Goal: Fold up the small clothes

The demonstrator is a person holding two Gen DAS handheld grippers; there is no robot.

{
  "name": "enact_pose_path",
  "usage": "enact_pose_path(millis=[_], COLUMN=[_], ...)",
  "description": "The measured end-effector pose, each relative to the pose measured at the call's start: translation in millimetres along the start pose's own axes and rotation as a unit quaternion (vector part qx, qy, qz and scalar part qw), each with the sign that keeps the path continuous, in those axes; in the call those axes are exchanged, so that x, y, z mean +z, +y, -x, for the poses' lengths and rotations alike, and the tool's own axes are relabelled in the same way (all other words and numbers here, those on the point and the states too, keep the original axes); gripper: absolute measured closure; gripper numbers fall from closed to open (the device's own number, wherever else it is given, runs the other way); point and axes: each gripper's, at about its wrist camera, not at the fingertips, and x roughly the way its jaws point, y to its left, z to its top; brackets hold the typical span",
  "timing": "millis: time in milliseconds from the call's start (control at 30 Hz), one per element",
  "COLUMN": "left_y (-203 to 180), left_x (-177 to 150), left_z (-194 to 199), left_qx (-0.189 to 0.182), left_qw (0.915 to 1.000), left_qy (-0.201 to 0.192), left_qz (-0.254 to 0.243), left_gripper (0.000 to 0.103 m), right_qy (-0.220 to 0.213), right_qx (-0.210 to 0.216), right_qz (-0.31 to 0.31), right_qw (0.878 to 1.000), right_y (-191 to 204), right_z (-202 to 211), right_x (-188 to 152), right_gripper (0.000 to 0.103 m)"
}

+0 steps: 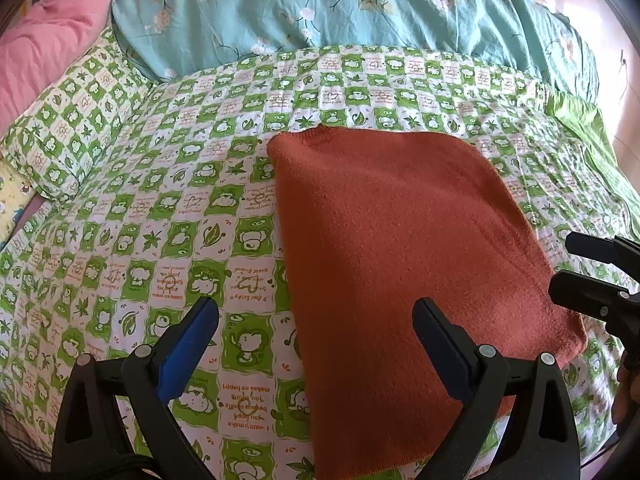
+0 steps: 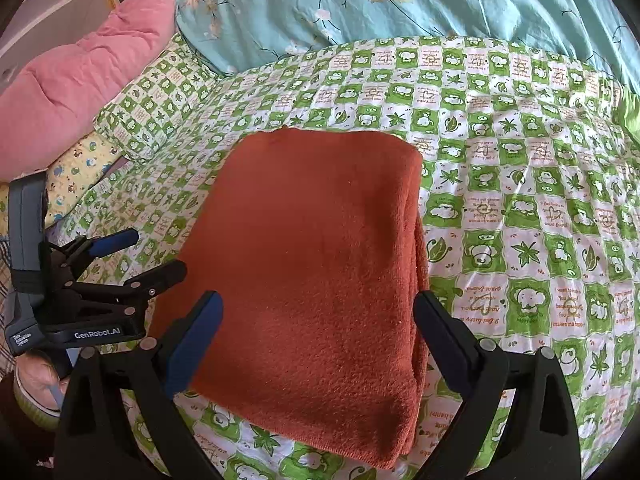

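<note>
1 folded rust garment point(image 2: 316, 264) on bed sheet point(image 2: 520, 184); 2 hand-held grippers, left point(image 1: 316, 336) & right point(image 2: 318, 328), both wide open, empty

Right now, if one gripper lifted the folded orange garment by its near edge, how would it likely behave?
The orange garment looks like soft knit, so it would probably droop rather than stay flat. Stacked layers show along its right edge, so the fold would likely come open. Its fuzzy surface should grip, not slip. Both grippers' jaws stand open, holding nothing.

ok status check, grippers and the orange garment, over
Left gripper open, holding nothing. Right gripper open, holding nothing. Orange garment folded flat on the green checked bedsheet. Nothing on top of it.
</note>
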Motion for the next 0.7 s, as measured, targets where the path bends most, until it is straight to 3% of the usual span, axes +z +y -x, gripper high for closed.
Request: enact_pose_path(millis=[700], left_y=[7.7], left_x=[2.7], left_z=[-1.9], left_qx=[0.003], left_qw=[1.0000], left_qy=[0.002], left_qz=[0.009], left_gripper=[0.006], right_qy=[-0.006], right_qx=[-0.008], right_qz=[-0.012], right_qw=[1.000], right_y=[-6.0], right_z=[-2.7], right_x=[-5.4], right_gripper=[0.007])
